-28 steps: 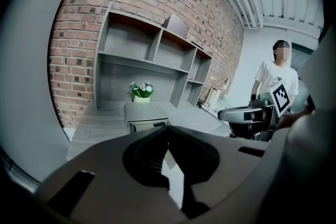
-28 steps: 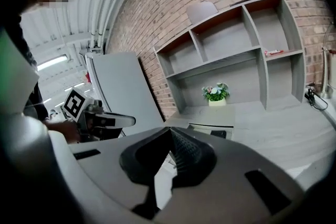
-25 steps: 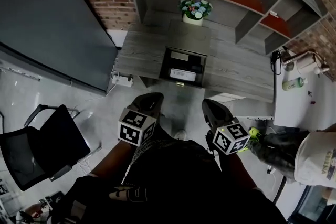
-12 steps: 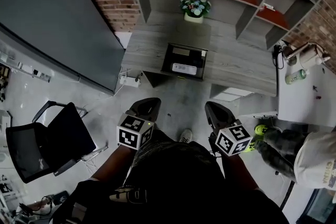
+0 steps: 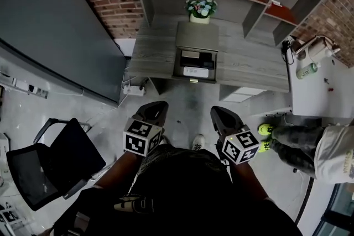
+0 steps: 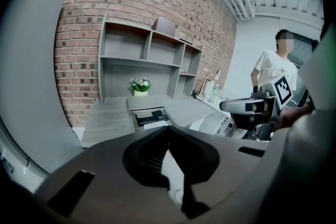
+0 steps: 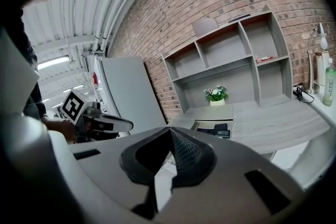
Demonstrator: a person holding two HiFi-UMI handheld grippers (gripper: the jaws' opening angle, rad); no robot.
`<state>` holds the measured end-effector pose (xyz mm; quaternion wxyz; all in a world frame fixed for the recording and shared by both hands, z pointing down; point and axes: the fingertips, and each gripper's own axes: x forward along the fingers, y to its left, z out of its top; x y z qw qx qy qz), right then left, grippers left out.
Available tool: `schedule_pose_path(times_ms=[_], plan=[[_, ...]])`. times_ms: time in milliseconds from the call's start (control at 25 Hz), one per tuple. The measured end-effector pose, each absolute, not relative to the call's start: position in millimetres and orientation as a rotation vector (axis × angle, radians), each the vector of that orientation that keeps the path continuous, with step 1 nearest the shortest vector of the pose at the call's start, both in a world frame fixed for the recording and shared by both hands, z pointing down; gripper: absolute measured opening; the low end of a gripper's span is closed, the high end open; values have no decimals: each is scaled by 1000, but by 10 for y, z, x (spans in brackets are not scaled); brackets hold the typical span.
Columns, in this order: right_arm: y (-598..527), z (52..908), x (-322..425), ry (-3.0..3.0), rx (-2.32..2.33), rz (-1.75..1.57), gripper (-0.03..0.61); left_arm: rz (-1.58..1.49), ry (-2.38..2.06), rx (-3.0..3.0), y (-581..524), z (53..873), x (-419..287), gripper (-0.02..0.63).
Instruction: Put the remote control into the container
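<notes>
The left gripper [image 6: 168, 130] has its jaws together with nothing between them, and the right gripper [image 7: 169, 131] is closed and empty too; the person holds both low, side by side above the floor. Well ahead of them an open container [image 5: 177, 63] sits on the grey desk [image 5: 152, 52], in front of a flower pot [image 5: 200, 10]. A dark flat item [image 5: 196, 58] and a white item [image 5: 196, 71] lie inside; which is the remote control is too small to tell.
</notes>
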<state>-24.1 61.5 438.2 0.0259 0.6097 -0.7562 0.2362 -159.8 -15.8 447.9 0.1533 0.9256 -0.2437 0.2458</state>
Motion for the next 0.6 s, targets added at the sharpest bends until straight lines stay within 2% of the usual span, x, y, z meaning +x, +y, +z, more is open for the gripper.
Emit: schedule_pose_path(times_ms=[600], plan=[[619, 4520, -531, -2242, 1904, 748, 6, 692, -640, 2664, -268, 4511, -1830, 6]])
